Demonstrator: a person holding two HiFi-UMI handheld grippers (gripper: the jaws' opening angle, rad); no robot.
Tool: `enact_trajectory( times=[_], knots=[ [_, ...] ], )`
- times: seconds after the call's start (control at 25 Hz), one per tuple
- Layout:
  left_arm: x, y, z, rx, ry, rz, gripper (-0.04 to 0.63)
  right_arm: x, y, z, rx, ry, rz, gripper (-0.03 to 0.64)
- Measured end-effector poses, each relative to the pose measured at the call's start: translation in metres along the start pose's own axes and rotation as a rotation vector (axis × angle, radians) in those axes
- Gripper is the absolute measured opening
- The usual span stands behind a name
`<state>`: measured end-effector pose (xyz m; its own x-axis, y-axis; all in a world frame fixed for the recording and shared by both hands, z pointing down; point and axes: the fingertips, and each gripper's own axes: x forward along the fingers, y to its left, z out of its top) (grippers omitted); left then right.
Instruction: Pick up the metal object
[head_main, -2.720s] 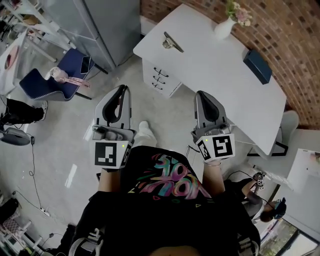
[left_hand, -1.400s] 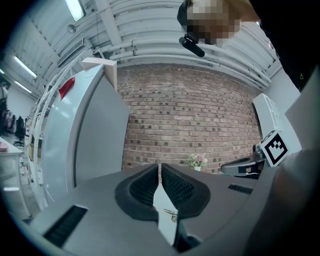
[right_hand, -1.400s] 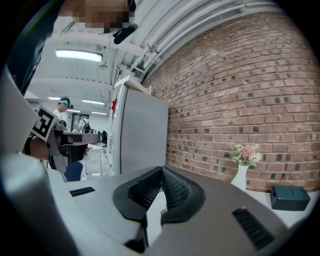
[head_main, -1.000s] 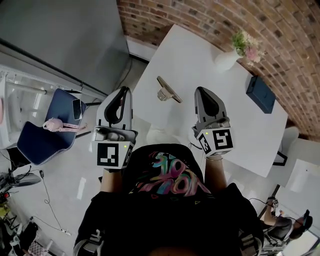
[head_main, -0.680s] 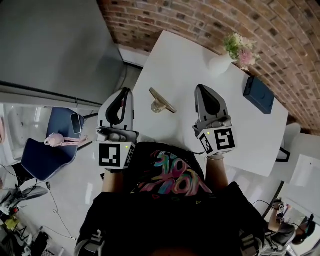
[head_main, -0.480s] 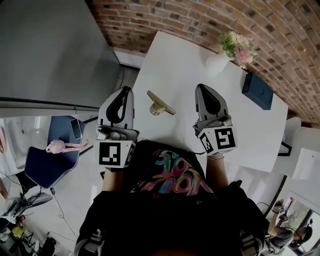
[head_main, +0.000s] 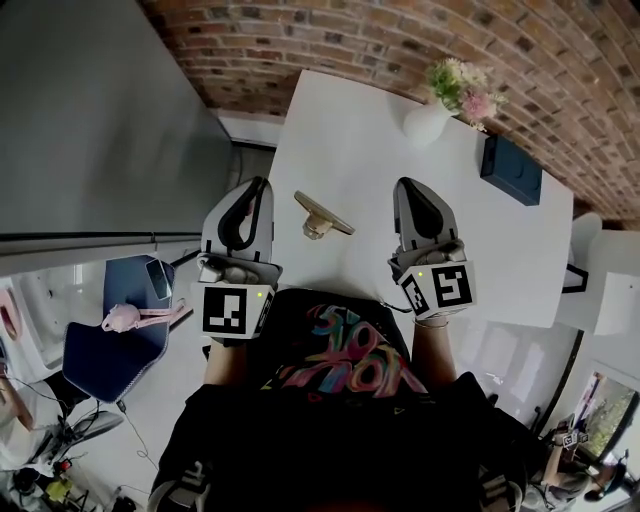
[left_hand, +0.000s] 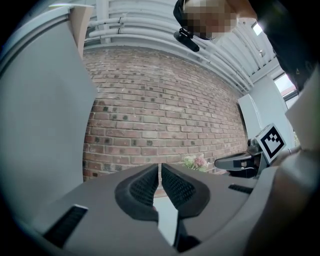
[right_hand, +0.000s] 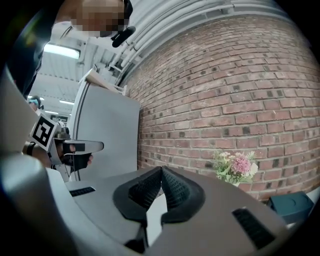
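Jaws of my left gripper (left_hand: 160, 174) and my right gripper (right_hand: 161, 173) are clenched on nothing. I hold both at the near edge of the white desk (head_main: 350, 120). The metal object (head_main: 322, 214) lies on the desk by that edge, between the grippers, touching neither. A flower vase (head_main: 425, 118) stands at the desk's far side.
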<state>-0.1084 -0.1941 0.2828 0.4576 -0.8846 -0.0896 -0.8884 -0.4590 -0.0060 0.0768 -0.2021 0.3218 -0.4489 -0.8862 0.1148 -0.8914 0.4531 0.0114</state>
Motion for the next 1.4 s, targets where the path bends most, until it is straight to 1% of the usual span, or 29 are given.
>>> enact_trajectory(
  times=[0.12,0.16,0.24,0.36,0.4,0.44,0.48,0.56,0.64,0.84,1.0,1.2,1.4],
  knots=[
    [-0.004,0.002,-0.013,-0.015,0.077,0.008,0.037,0.001,0.003,-0.003,0.003,0.005,-0.006,0.018],
    [-0.004,0.002,-0.014,-0.019,0.079,0.008,0.038,0.001,0.004,-0.003,0.003,0.006,-0.006,0.018],
    [-0.005,0.002,-0.012,-0.03,0.053,-0.004,0.038,0.0,0.008,-0.004,0.006,0.007,-0.006,0.018],
    [-0.008,0.0,-0.018,-0.055,0.078,-0.026,0.04,0.0,0.012,-0.005,0.008,0.008,-0.005,0.018],
    [-0.009,-0.002,-0.021,-0.062,0.09,-0.041,0.063,-0.001,0.014,-0.006,0.007,0.009,-0.005,0.018],
    [-0.01,-0.004,-0.024,-0.069,0.105,-0.058,0.118,-0.002,0.015,-0.006,0.007,0.01,-0.005,0.018],
    [-0.011,-0.005,-0.029,-0.071,0.125,-0.072,0.16,-0.002,0.017,-0.007,0.006,0.011,-0.004,0.018],
    [-0.011,-0.009,-0.036,-0.062,0.159,-0.094,0.212,-0.002,0.019,-0.007,0.006,0.012,-0.003,0.018],
    [-0.01,-0.013,-0.041,-0.061,0.181,-0.111,0.24,-0.003,0.02,-0.008,0.009,0.013,-0.002,0.018],
    [-0.006,-0.024,-0.052,-0.058,0.22,-0.153,0.25,-0.007,0.016,-0.012,0.02,0.023,-0.015,0.018],
    [0.004,-0.033,-0.061,-0.086,0.22,-0.173,0.255,-0.008,0.011,-0.017,0.016,0.034,-0.016,0.018],
    [0.008,-0.049,-0.092,-0.066,0.307,-0.223,0.259,-0.01,0.004,-0.026,0.025,0.054,-0.02,0.018],
    [0.012,-0.065,-0.129,-0.077,0.389,-0.25,0.264,-0.009,-0.007,-0.037,0.041,0.071,-0.026,0.018]
  ],
)
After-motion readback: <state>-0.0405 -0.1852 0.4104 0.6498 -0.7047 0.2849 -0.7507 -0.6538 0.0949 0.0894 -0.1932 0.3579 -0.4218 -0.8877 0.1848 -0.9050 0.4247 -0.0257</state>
